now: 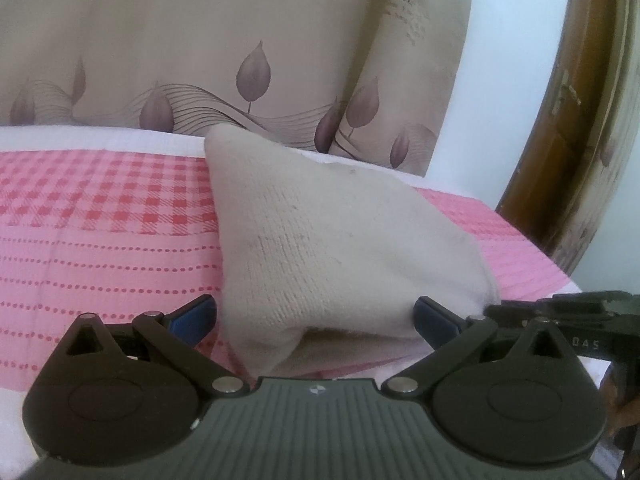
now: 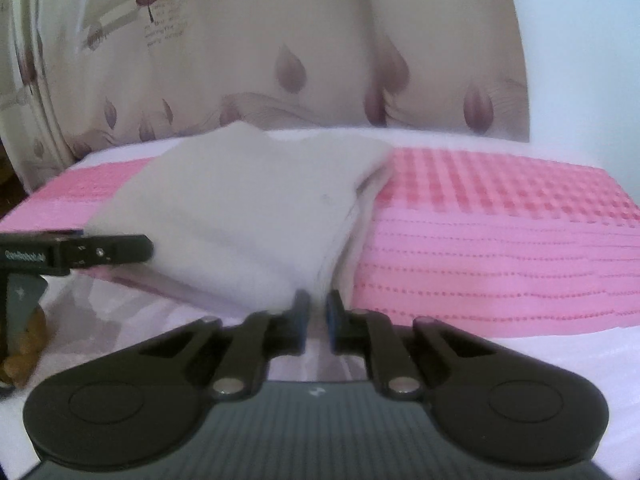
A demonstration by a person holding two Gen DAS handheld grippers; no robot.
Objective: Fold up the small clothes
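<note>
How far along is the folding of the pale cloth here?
Done: the cream knit cloth already lies doubled on the pink checked mat, layered edges visible. In hand: the right gripper pinches its near edge, nearly shut; the left gripper is open around the near corner, not gripping. Left: finishing this fold and flattening it, apparently.

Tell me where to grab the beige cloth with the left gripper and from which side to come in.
Take the beige cloth at its near folded edge, coming in low from the front, over the pink checked cover. That edge lifts off the cover and leaves a dark gap under it, so one finger could probably slip beneath. The left gripper is open and already straddles that edge.
</note>
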